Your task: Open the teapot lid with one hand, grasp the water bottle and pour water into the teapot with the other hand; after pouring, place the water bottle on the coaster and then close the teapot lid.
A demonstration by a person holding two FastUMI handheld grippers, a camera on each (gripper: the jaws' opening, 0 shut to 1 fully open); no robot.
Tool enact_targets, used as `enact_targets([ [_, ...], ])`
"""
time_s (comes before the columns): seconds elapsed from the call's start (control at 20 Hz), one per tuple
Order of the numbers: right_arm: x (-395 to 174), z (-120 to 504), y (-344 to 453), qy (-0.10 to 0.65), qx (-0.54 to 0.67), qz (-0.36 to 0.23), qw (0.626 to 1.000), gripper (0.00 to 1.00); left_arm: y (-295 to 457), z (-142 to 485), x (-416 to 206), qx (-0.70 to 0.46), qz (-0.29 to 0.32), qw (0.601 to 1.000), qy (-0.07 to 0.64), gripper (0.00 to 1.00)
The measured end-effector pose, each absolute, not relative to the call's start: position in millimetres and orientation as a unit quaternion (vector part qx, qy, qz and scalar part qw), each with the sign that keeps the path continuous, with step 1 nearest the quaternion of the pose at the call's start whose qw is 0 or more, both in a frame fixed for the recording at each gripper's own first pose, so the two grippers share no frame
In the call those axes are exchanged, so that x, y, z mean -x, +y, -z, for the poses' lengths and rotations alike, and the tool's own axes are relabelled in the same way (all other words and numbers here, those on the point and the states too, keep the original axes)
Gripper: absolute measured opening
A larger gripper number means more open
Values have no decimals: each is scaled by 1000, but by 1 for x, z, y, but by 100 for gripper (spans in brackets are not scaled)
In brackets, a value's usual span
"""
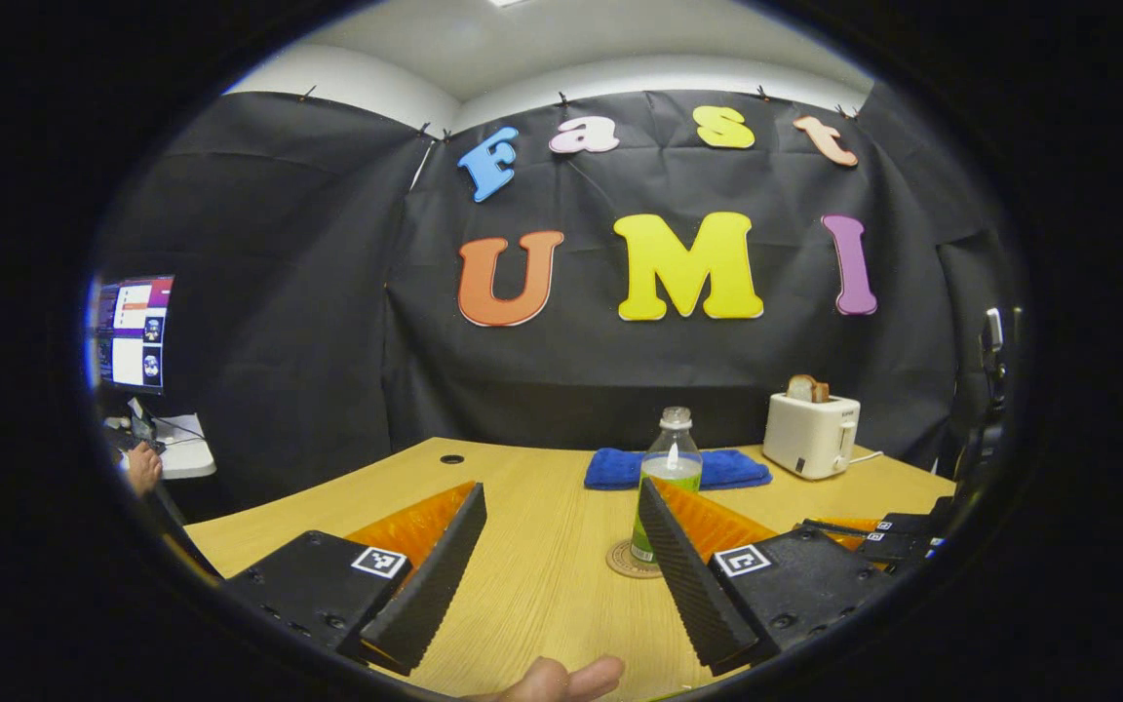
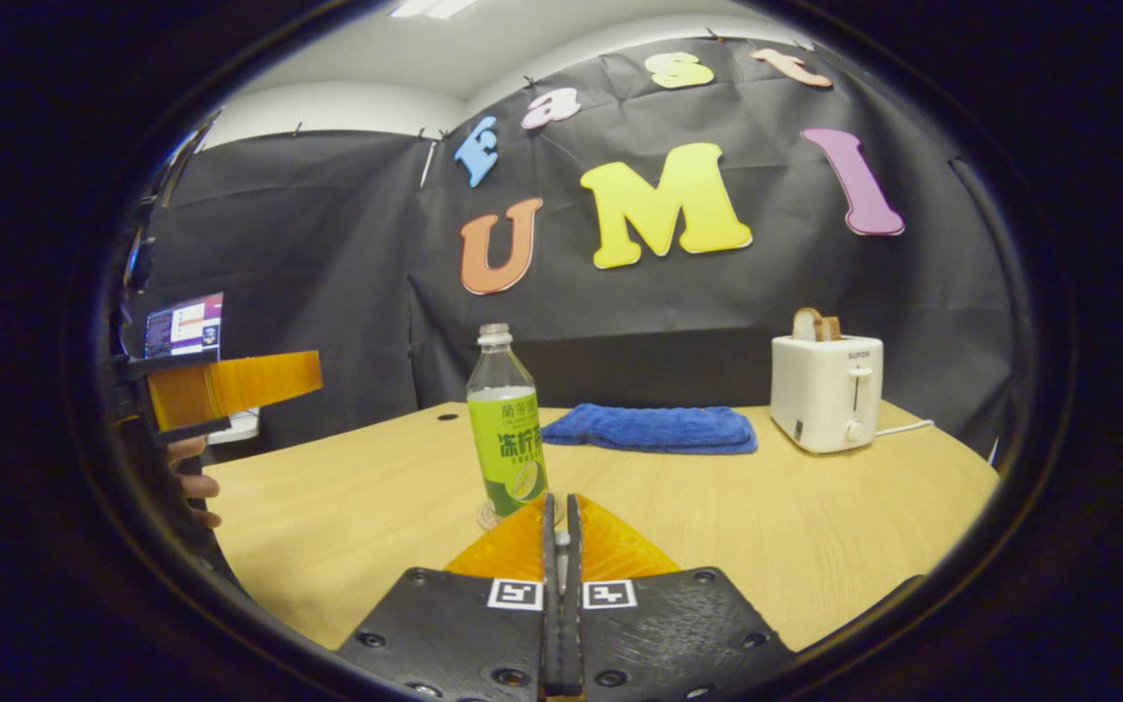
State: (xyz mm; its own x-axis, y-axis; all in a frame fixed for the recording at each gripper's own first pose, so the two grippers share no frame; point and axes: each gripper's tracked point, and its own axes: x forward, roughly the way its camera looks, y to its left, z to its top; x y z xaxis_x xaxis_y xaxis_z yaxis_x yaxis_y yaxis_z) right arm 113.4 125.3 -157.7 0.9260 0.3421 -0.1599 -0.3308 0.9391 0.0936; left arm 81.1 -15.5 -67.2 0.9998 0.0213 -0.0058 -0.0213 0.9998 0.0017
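You are holding the left claw [image 1: 561,546] wide apart above the desk [image 1: 542,585], empty, while your right claw [image 2: 561,526] is pressed together on nothing. The water bottle [image 2: 508,429] is standing upright on the coaster [image 1: 625,563]. I am not seeing a teapot, so judging the step is hard; finding the teapot seems next.

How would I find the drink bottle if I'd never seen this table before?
Look at the wooden table in front of the black cloth wall. Near its middle, just in front of a folded blue towel, stands the bottle on a round coaster. It's the only tall clear thing, with a green label.
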Motion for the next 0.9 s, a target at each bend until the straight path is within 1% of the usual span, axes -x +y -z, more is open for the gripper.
enact_targets([
  [0.05, -115, 164, 124, 98, -25, -166, 981, 0, -17, 71, -81, -1, -6, 1000, 12, 98],
  [0.15, -115, 166, 124, 91, -18, -160, 983, 0, -25, 73, -79, 6, 13, 1000, 19, 97],
  [0.2, -112, 179, 120, 116, -6, -155, 981, 0, -27, 72, -78, 12, 18, 1000, 19, 98],
  [0.25, -113, 177, 119, 107, -10, -156, 982, 0, -30, 69, -77, 17, 24, 999, 17, 99],
  [0.4, -112, 178, 118, 115, -10, -150, 982, 1, -35, 69, -76, 18, 34, 999, 17, 98],
  [0.45, -111, 175, 117, 111, -11, -149, 982, 2, -36, 67, -75, 17, 36, 999, 17, 98],
  [0.5, -111, 173, 118, 109, -7, -144, 984, 5, -37, 67, -74, 16, 40, 999, 17, 98],
  [0.55, -111, 171, 116, 107, 1, -137, 985, 5, -39, 67, -73, 15, 41, 999, 17, 98],
  [0.6, -112, 168, 115, 104, 8, -132, 986, 8, -37, 67, -73, 16, 36, 999, 19, 98],
  [0.65, -111, 161, 115, 97, 12, -129, 987, 18, -37, 68, -75, 18, 35, 999, 22, 98],
  [0.7, -110, 154, 115, 91, 15, -127, 988, 24, -38, 67, -73, 21, 39, 999, 22, 98],
  [0.75, -107, 144, 114, 83, 17, -125, 989, 39, -40, 66, -72, 24, 43, 999, 22, 98],
  [0.8, -103, 135, 112, 75, 16, -123, 989, 45, -40, 64, -70, 27, 44, 998, 20, 98],
  [0.85, -102, 124, 110, 68, 14, -121, 990, 61, -39, 61, -69, 27, 44, 999, 17, 99],
  [0.9, -99, 115, 105, 63, 11, -115, 991, 77, -40, 60, -67, 24, 44, 999, 16, 98],
])
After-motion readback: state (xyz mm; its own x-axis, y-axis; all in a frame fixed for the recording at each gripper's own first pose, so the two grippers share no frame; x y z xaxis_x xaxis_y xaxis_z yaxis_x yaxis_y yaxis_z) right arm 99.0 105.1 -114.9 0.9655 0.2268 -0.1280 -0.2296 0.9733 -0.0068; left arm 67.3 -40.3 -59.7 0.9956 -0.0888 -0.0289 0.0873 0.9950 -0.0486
